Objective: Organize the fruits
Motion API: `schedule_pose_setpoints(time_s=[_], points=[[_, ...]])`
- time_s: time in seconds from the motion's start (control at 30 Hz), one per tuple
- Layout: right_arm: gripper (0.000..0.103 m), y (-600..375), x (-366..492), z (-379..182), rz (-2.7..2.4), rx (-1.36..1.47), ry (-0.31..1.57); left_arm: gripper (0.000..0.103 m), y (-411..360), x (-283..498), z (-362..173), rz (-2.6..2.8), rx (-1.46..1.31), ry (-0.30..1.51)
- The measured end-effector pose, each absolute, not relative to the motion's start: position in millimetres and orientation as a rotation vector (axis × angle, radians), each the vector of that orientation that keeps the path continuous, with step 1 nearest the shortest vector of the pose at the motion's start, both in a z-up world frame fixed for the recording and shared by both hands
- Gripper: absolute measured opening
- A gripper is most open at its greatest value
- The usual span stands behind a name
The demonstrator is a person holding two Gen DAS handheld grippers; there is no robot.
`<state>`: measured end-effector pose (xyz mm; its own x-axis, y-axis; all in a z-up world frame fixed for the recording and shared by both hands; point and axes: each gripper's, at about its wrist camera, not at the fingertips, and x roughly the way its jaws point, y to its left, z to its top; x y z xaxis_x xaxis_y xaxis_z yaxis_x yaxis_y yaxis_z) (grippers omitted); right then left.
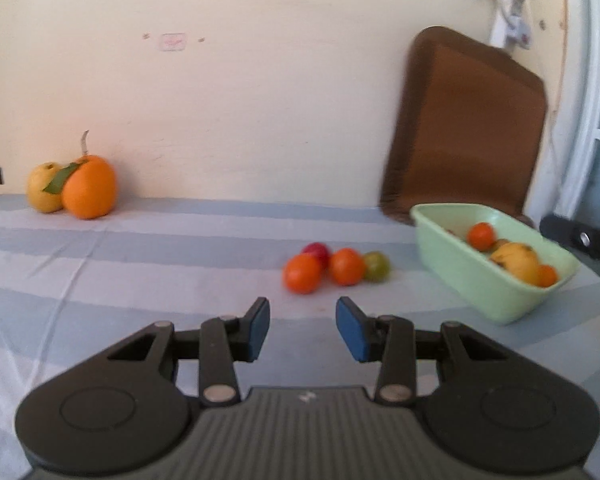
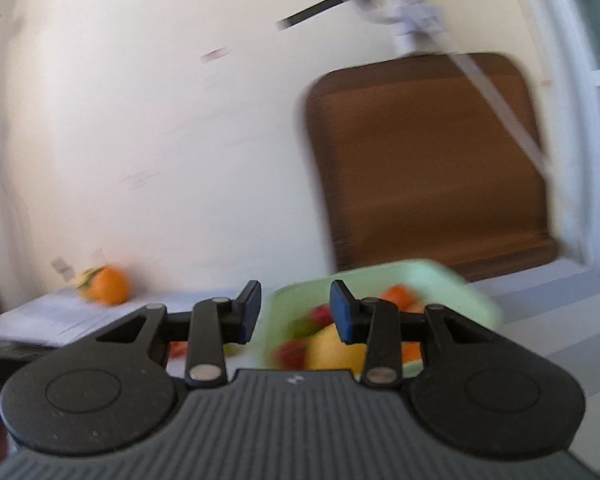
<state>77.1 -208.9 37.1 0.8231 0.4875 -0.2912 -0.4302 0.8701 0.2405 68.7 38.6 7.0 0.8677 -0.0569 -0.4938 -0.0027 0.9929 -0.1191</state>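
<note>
Loose fruit ahead of my empty fingers, tub off to the right

Far left on the bench (image 1: 140,264), a pear (image 1: 42,194) touches a big orange (image 1: 90,188); mid-bench four small fruits (image 1: 334,268) huddle together, and my left fingers (image 1: 303,328), spread and empty, sit just short of them, so closing on one could nudge its neighbours rolling. At right, the green tub (image 1: 480,280) holds more fruit; my right fingers (image 2: 294,316), also spread, seem to hover near its rim and, in this blur, might clip it.
</note>
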Motion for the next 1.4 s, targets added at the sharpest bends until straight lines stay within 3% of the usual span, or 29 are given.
schedule_pose_setpoints(time_s=[0.2, 0.3, 0.43, 1.4], points=[[0.041, -163, 77, 21, 0.588, 0.125, 0.511, 0.038, 43, 65, 6, -0.013, -0.139, 0.494], [0.041, -156, 84, 11, 0.596, 0.129, 0.590, 0.048, 40, 61, 6, -0.014, -0.120, 0.468], [0.042, -168, 97, 5, 0.566, 0.230, 0.662, 0.049, 37, 60, 7, -0.021, -0.105, 0.457], [0.042, -168, 90, 4, 0.576, 0.246, 0.645, 0.058, 36, 59, 6, -0.025, -0.095, 0.440]])
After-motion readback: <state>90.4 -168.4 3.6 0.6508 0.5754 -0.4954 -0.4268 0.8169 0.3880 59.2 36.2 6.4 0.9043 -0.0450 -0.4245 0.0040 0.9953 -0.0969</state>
